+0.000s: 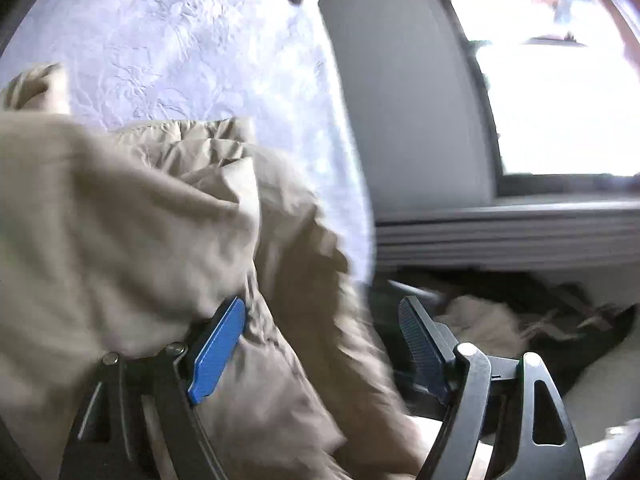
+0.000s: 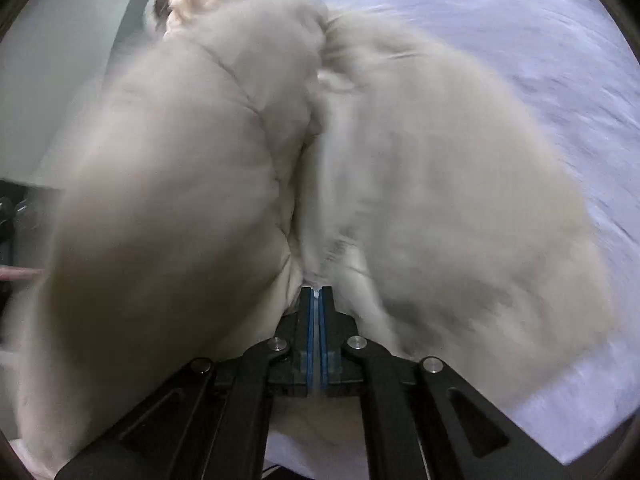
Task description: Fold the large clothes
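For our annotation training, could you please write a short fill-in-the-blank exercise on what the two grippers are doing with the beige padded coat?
1. The right gripper is ____ on a fold of the beige padded coat.
2. The left gripper has its jaws ____, with coat fabric lying between them unpinched.
3. The coat lies on a ____ bedspread.
4. The gripper pads are ____ in colour.

Missing words: shut; open; white; blue

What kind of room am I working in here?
Probably a bedroom: the beige padded coat lies on a white textured bedspread, with a bright window beside the bed and a ribbed radiator below it.
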Demonstrator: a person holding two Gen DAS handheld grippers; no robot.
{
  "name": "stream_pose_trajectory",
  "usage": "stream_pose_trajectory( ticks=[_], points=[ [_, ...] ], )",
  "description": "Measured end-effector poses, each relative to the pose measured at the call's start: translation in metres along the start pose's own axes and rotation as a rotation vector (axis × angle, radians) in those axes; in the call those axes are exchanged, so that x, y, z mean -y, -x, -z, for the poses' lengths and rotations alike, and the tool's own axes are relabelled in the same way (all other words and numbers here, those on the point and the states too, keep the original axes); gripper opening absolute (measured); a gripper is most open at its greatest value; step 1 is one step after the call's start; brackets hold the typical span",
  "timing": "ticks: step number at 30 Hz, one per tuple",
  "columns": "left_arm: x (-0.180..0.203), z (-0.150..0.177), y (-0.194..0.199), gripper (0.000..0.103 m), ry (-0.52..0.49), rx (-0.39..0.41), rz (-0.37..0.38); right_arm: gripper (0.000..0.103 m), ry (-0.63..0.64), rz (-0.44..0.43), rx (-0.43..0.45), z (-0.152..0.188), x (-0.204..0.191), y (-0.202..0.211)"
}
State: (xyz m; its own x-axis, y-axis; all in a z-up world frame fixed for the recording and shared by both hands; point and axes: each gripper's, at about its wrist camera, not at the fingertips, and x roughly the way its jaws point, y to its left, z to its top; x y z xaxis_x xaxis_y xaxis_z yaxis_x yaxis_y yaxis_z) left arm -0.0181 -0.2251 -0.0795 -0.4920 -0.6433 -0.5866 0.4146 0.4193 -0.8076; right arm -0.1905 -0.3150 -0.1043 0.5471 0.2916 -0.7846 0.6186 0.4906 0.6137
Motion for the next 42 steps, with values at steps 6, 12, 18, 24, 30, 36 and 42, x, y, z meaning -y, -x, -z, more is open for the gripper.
stream_pose_trajectory(
  ticks=[6,12,18,24,30,36,42],
  points=[
    [0.004,-0.014,-0.039,0.079,-0.098,0.01,-0.189,0.066,-0.008,0.072,0.122,0.037,0.01,0.074],
    [-0.011,-0.025,-0.054,0.079,-0.128,0.003,-0.227,0.073,0.116,-0.129,0.145,0.068,-0.017,0.122],
    [0.005,-0.035,-0.034,0.079,-0.208,0.109,-0.262,0.078,0.159,-0.068,0.09,0.067,-0.049,0.076],
    [-0.005,-0.014,0.059,0.08,-0.298,0.417,-0.535,0.015,0.181,0.194,0.142,0.053,-0.052,0.06],
    [-0.104,-0.011,0.072,0.079,-0.041,0.428,-0.616,0.014,0.337,0.33,0.195,0.063,-0.07,0.074],
    [-0.074,-0.035,0.023,0.08,-0.133,0.451,-0.641,0.014,0.289,0.408,0.239,0.045,-0.05,0.078],
    [-0.042,-0.062,-0.035,0.08,-0.214,0.407,-0.679,0.017,0.145,0.417,0.192,0.025,0.014,0.076]
  ],
)
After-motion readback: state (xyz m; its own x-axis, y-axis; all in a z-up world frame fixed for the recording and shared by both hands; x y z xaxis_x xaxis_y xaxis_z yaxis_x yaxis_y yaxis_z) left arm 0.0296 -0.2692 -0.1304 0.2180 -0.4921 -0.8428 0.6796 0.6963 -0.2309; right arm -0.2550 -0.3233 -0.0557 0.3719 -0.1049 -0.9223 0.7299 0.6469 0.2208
